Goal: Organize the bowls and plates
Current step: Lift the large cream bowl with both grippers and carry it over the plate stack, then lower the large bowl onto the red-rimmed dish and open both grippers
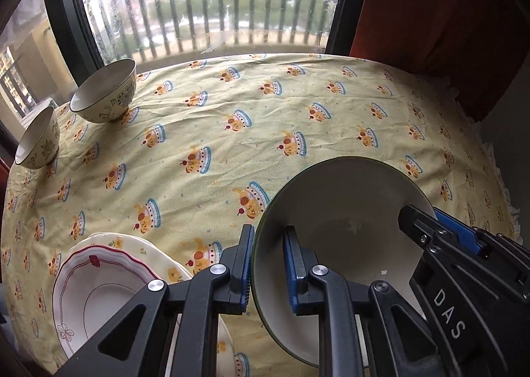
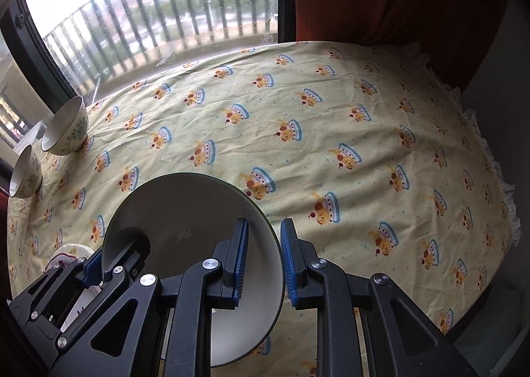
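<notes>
Two tongs held one grey plate (image 1: 334,211) together, each closed on an opposite edge of its rim, probably because the plate was wide and one grip at the edge would let it tip. In the left wrist view, the left tongs (image 1: 268,264) pinched the near left rim between the blue pads, and the right tongs (image 1: 440,231) clamped the far right rim. The plate hung tilted above the counter (image 1: 265,118), just beside a stack of flowered plates (image 1: 99,281) at lower left, which I judged to be its destination. Two patterned bowls (image 1: 106,92) stood apart at the far left, near the window.

In the right wrist view, the right tongs (image 2: 263,258) gripped the same plate (image 2: 185,211) at its right rim.
</notes>
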{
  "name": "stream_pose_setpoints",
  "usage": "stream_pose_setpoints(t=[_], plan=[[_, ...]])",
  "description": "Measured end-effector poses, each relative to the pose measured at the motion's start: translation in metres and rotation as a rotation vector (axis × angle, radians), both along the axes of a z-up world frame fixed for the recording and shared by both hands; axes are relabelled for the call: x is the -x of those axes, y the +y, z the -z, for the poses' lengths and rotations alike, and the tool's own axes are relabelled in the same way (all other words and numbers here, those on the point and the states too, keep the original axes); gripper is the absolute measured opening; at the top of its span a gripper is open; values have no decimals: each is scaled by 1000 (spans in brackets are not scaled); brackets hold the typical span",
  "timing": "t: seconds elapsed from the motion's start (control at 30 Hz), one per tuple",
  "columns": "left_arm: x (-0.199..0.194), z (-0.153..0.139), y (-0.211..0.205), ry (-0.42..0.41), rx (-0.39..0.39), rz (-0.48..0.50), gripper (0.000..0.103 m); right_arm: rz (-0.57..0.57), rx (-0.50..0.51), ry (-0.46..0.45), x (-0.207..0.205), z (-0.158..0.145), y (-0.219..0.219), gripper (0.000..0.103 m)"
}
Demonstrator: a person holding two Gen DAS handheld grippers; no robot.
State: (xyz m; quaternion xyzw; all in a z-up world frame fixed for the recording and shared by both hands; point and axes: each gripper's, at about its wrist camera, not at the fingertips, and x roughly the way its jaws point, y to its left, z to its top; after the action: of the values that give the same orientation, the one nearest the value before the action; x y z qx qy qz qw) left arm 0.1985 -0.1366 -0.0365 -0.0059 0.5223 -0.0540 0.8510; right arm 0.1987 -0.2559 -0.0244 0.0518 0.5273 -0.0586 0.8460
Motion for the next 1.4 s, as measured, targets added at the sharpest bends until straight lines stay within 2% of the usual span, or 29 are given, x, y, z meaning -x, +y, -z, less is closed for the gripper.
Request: stream_pose_setpoints(t=[0.5, 0.73, 0.77, 0.8, 0.83, 0.9, 0.97, 1.03, 1.1, 1.17, 1.23, 1.4], plan=[[36, 24, 0, 77, -52, -74, 14, -80, -48, 68, 31, 28, 0, 24], [40, 25, -1, 45, -51, -94, 16, -114, -16, 54, 31, 31, 9, 27], [40, 24, 0, 47, -46, -92, 22, -113, -21, 53, 31, 31, 8, 29], [39, 24, 1, 52, -46, -97, 39, -116, -33, 51, 31, 31, 7, 35], [39, 24, 2, 58, -43, -99, 42, -124, -56, 45, 31, 31, 7, 39], [39, 22, 3, 59, -38, -91, 46, -130, -76, 30, 32, 29, 9, 71], [40, 17, 3, 45, -44, -83, 56, -108, -53, -5, 34, 25, 9, 80], [40, 11, 6, 31, -36, -74, 63, -107, -48, -19, 33, 20, 12, 81], [40, 3, 12, 18, -35, -70, 78, -102, -59, -27, 33, 15, 14, 81], [41, -6, 20, -9, -43, -78, 86, -98, -57, -48, 33, 5, 18, 83], [38, -12, 29, -14, -48, -71, 87, -106, -52, -71, 33, -3, 26, 86], [31, -27, 62, -52, -46, -100, 87, -154, -49, -86, 24, -19, 57, 87]])
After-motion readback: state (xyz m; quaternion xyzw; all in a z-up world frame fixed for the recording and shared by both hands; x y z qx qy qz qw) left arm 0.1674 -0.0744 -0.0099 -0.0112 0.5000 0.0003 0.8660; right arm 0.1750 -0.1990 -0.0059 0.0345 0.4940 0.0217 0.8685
